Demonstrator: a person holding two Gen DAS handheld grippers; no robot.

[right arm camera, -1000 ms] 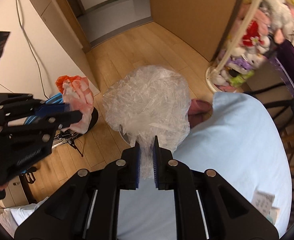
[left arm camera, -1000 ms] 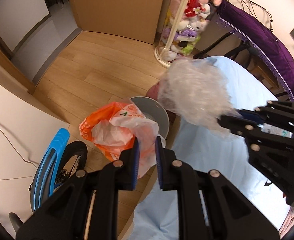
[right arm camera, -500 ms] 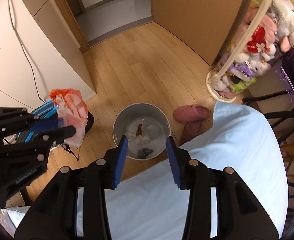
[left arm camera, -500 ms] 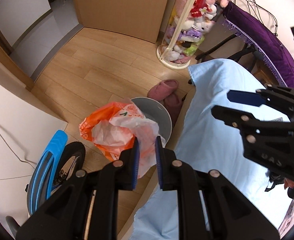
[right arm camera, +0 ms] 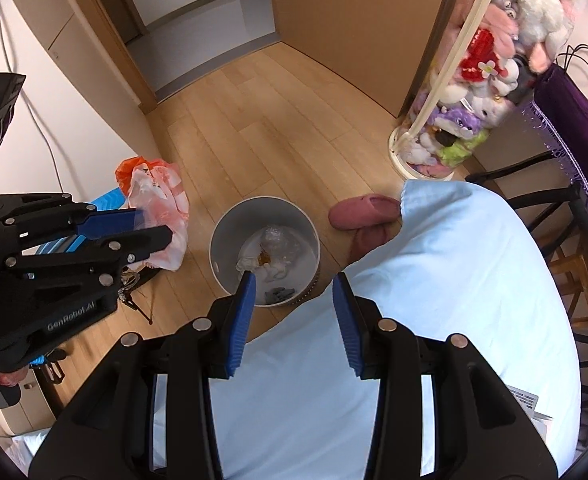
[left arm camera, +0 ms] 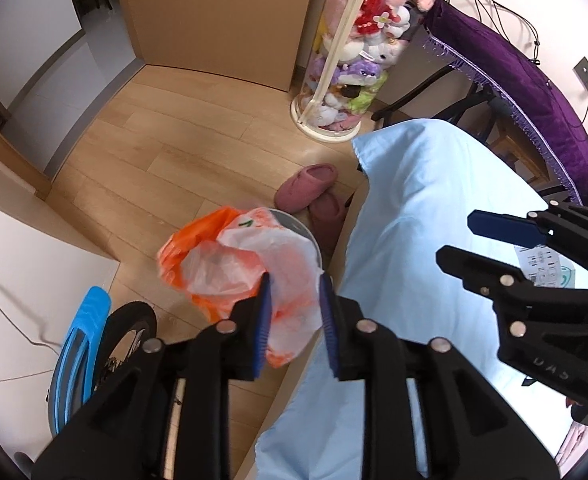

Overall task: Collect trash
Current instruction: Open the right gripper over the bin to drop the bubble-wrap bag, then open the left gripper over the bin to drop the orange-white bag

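Your left tongs point(left arm camera: 294, 312) point steeply down, and their jaws have just been opening. The orange and white bag point(left arm camera: 250, 268) is between the blue pads point(left arm camera: 263, 320). The gap is a little wide now, and the bag looks blurred. I cannot tell if the pads press on it. The bag hangs with its long axis going down from the tips, and its crumpled mouth is turned to the far left.

Your right tongs point(right arm camera: 294, 320) stand open with nothing between the jaws. They opened within the last second and have kept that width since. They are over the edge of the pale blue sheet point(right arm camera: 434, 280).

Just beyond the right tips is the grey bin point(right arm camera: 230, 236), upright on the wood floor, its mouth up. Clear plastic wrap point(right arm camera: 278, 240) and other white scraps lie at its bottom. In the right view the bag hangs left of the bin, apart from it.

Further, to the right of the bin, two pink slippers point(right arm camera: 366, 208) lie at the bed's corner. Beyond them stands a tall net of plush toys point(right arm camera: 466, 92).
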